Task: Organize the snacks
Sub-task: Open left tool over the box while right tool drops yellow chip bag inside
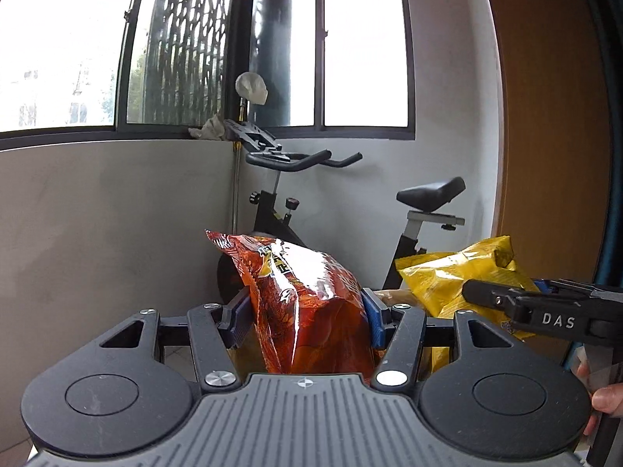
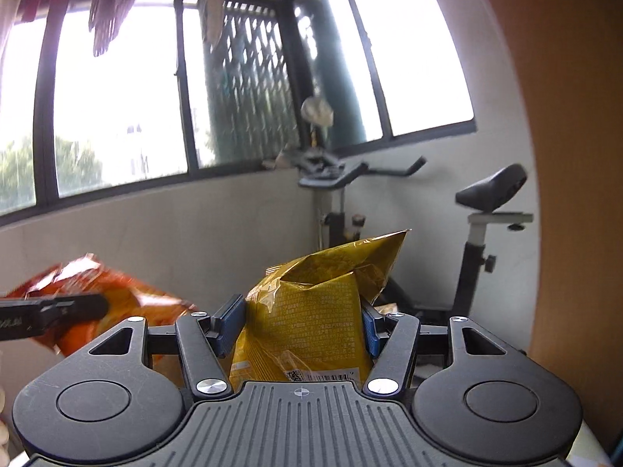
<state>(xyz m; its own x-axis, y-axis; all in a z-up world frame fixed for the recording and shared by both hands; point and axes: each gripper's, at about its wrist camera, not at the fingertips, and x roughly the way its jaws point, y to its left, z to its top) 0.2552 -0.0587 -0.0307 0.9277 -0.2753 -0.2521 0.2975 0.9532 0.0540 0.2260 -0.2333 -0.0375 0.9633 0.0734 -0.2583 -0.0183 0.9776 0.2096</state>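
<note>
My left gripper (image 1: 305, 317) is shut on a red-orange snack bag (image 1: 307, 303) and holds it upright in the air, its blue pads pressing both sides. My right gripper (image 2: 300, 323) is shut on a yellow snack bag (image 2: 311, 323), also held up. In the left wrist view the yellow bag (image 1: 459, 272) shows at the right with the right gripper's black finger (image 1: 506, 303) across it. In the right wrist view the red-orange bag (image 2: 101, 295) shows blurred at the left, behind the left gripper's black finger (image 2: 54, 307).
An exercise bike (image 1: 350, 202) stands ahead against a grey wall, below a dark-framed window (image 1: 233, 58). It also shows in the right wrist view (image 2: 428, 214). A brown wooden panel (image 1: 553, 116) is at the right. Cloths (image 2: 117, 4) hang overhead.
</note>
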